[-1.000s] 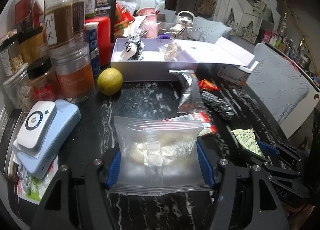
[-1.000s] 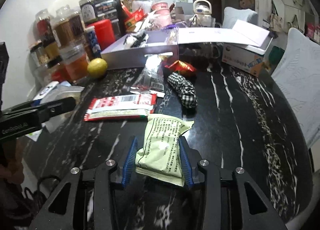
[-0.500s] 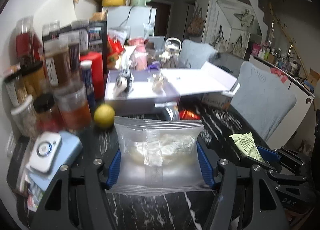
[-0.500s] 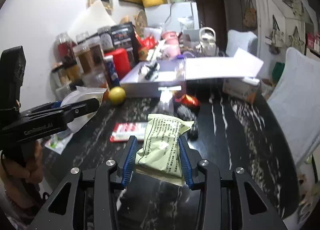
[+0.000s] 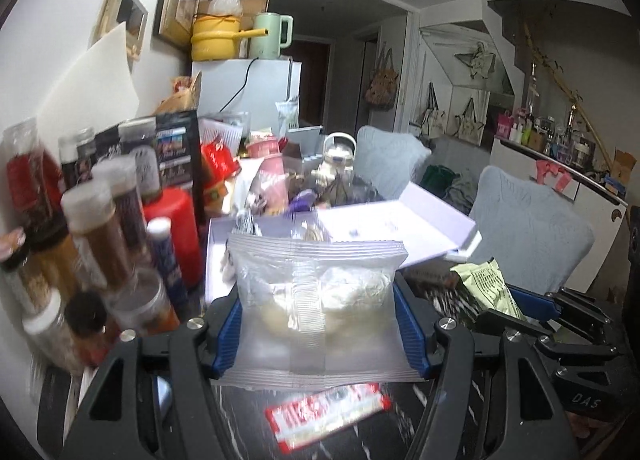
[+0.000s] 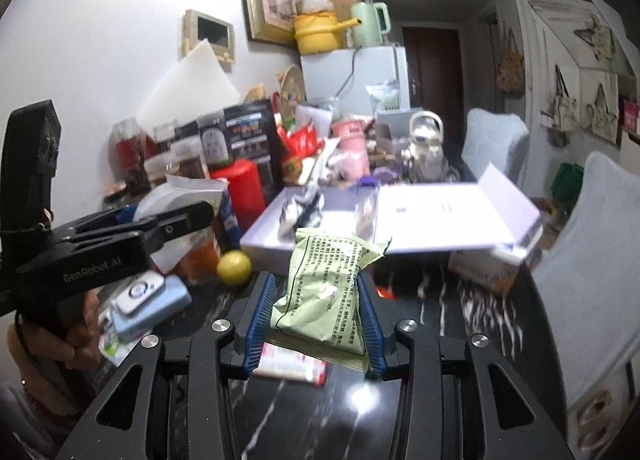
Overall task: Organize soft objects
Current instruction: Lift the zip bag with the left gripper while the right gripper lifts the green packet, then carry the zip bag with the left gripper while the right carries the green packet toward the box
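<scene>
Your left gripper (image 5: 318,324) jaws pinch the clear pouch (image 5: 318,300), your right gripper (image 6: 314,318) jaws the green sachet (image 6: 326,292), both clear of the surface (image 6: 440,412), likely bound for the open lavender box (image 6: 272,234).

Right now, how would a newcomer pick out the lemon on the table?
Find the open lavender box on the black marble table. At its near left corner, beside the orange-filled jar, sits the lemon: the only round, plain yellow thing among jars and packets.

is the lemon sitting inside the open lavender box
No. In the right wrist view the lemon lies on the black marble table, outside the lavender box, by its near left corner.
</scene>
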Demonstrator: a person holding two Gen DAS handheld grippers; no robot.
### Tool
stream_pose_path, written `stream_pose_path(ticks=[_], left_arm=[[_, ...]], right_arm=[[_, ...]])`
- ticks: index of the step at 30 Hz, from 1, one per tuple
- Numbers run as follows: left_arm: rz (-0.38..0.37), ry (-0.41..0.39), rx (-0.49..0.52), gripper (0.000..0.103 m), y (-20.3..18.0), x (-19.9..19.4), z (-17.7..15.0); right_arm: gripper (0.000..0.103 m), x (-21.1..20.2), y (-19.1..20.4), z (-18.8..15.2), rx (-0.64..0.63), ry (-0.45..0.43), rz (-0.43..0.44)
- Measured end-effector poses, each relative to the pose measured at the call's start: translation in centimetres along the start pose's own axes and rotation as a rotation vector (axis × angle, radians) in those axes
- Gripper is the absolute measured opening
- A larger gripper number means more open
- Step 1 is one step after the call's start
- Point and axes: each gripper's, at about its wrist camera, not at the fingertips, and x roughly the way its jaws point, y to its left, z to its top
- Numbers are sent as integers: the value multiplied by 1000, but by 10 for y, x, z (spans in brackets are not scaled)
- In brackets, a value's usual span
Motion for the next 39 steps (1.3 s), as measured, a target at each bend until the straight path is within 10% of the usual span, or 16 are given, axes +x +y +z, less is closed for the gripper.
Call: stream_pose_path(ticks=[20,39], left_arm=[[42,-104,14,65,24,88,89],[161,31,-2,65,70,210,91]], right_arm=[[41,88,-21,104,-93,-100,88],[41,215,-59,141,1,-32,119]])
